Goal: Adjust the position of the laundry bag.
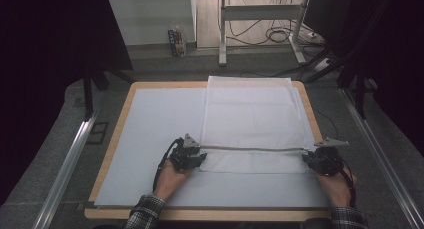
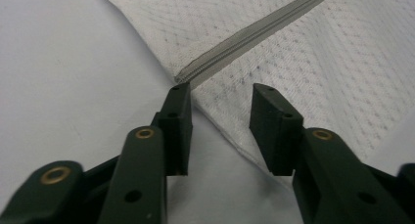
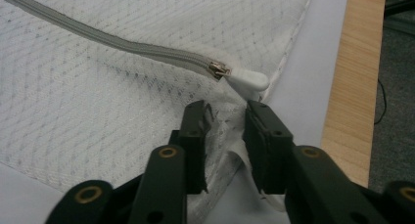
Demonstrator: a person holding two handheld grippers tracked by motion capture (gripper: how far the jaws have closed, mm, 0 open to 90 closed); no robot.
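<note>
white quilted mesh cover (image 1: 252,116) with grey zip (image 1: 250,149) near desk's (image 1: 117,134) front edge, left gripper (image 2: 222,111) open astride its corner, right gripper (image 3: 226,121) pinching its bunched edge

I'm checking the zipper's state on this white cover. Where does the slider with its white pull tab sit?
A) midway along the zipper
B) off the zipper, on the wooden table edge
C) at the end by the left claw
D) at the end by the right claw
D: the slider and white pull tab lie just ahead of the right claw, at the zipper's end.

A mesh bag (image 1: 252,119) lies on the table's (image 1: 117,124) right half, zipper (image 1: 250,149) nearest the person.
</note>
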